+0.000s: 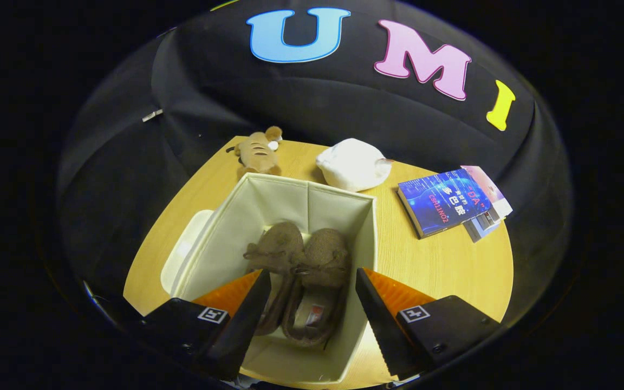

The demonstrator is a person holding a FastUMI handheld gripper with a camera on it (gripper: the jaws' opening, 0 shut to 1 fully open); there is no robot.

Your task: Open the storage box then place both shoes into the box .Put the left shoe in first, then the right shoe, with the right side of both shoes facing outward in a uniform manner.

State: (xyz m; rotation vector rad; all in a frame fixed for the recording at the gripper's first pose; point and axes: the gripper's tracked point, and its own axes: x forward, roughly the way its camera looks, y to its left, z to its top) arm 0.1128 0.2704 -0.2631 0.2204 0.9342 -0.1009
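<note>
A cream fabric storage box [339, 200] stands open on the round wooden table [442, 265]. Two brown slip-on shoes lie side by side on its floor, toes pointing away from me: one shoe [273, 254] on the left, the other [320, 271] on the right. My gripper [309, 281] hovers above the box's near part, open, its fingers spread wide with the shoes showing in the gap between them. Nothing is held. The box's lid [182, 254] lies flat against the box's left side.
Beyond the box, a brown striped plush toy [258, 151] and a white bundled cloth [352, 165] sit at the table's far edge. A blue book [442, 200] on a small stack lies to the right.
</note>
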